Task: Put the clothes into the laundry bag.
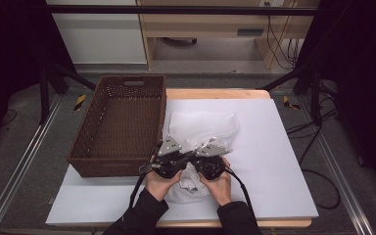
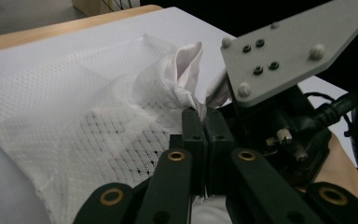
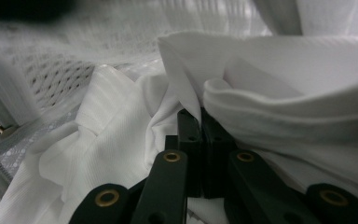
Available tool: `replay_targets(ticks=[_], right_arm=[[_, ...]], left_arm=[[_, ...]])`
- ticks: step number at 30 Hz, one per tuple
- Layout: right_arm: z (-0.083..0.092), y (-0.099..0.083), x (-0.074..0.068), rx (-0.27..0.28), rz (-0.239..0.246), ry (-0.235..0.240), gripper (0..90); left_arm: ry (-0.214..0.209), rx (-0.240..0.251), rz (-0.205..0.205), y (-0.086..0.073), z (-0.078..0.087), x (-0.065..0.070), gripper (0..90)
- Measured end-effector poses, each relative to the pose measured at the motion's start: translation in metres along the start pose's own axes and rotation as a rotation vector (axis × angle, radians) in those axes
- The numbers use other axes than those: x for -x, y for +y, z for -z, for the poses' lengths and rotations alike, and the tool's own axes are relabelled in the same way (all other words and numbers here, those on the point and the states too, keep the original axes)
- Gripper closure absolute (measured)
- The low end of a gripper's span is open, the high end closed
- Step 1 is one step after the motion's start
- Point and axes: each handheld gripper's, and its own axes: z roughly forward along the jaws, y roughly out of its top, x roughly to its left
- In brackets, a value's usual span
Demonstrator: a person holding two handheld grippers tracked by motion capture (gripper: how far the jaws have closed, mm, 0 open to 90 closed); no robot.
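Observation:
A white mesh laundry bag (image 1: 203,125) lies on the white table top (image 1: 269,161), its open end toward the person. A white garment (image 1: 191,183) spills from that end. My left gripper (image 1: 177,157) is shut, pinching the bunched edge of the mesh bag (image 2: 74,116) between its fingertips (image 2: 193,116). Right beside it, my right gripper (image 1: 206,156) is shut on a fold of the white garment (image 3: 284,93); the cloth gathers at its jaw tips. In the left gripper view the right gripper's grey plate (image 2: 284,51) stands close at the right. The bag's grey zipper (image 3: 0,140) runs at the left.
A brown wicker basket (image 1: 112,164) with nothing in it stands at the table's left, its front corner close to my left hand. Cables (image 1: 318,147) trail on the floor at the right. A wooden desk (image 1: 205,24) stands behind the table.

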Motion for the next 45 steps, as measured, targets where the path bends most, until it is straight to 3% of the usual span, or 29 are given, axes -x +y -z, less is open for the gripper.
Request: replay_targets(ticks=[3,6,11,13,16,18,21,23,24,26,28,30,33,35,39,43,45], right_arm=[[0.011,-0.001,0.003,0.04,0.006,0.039,77.0],[0.038,-0.003,0.009,0.1,-0.016,0.054,69.0],[0.093,0.002,0.029,0.209,-0.005,-0.051,56.0],[0.107,0.004,0.042,0.239,-0.004,-0.134,43.0],[0.104,0.005,0.061,0.211,-0.04,-0.153,31.7],[0.089,0.004,0.072,0.173,-0.048,-0.144,25.2],[0.059,0.0,0.08,0.131,-0.03,-0.112,22.5],[0.043,-0.003,0.081,0.108,-0.034,-0.077,25.8],[0.038,-0.004,0.081,0.11,-0.037,-0.06,31.7],[0.035,-0.005,0.079,0.111,-0.057,-0.006,52.5],[0.043,-0.003,0.076,0.103,-0.039,-0.023,75.6],[0.051,-0.002,0.075,0.108,-0.043,-0.011,85.0],[0.069,0.0,0.072,0.133,-0.036,0.019,87.8],[0.081,-0.001,0.063,0.151,-0.008,0.045,87.9],[0.094,-0.002,0.032,0.187,0.07,0.126,87.9],[0.079,-0.003,0.007,0.145,0.122,0.161,88.0],[0.061,-0.002,0.001,0.094,0.138,0.109,87.9]], left_arm=[[-0.002,-0.004,0.008,-0.005,-0.001,-0.003,89.1],[0.001,-0.01,0.011,-0.008,-0.003,-0.005,89.1],[0.007,-0.019,0.005,-0.01,-0.004,-0.005,89.1],[0.006,-0.022,0.007,-0.011,-0.005,-0.006,89.1],[0.004,-0.024,0.003,-0.011,-0.006,-0.005,89.1],[0.0,-0.025,0.002,-0.011,-0.007,-0.005,89.1],[0.001,-0.028,-0.001,-0.011,-0.006,-0.006,89.1],[0.002,-0.03,0.004,-0.011,-0.006,-0.007,89.1],[0.005,-0.033,0.005,-0.012,-0.005,-0.008,89.1],[0.004,-0.036,0.011,-0.013,-0.005,-0.011,89.1],[0.003,-0.034,0.019,-0.013,-0.005,-0.012,89.1],[0.005,-0.027,0.021,-0.013,-0.004,-0.013,89.1],[0.01,-0.017,0.026,-0.011,-0.002,-0.013,89.0],[0.008,-0.014,0.028,-0.009,0.0,-0.014,89.0],[0.002,0.011,0.04,-0.002,0.003,-0.013,89.0],[0.005,0.016,0.019,0.007,0.005,-0.006,89.0],[-0.005,0.023,0.01,0.01,0.006,-0.002,89.0]])
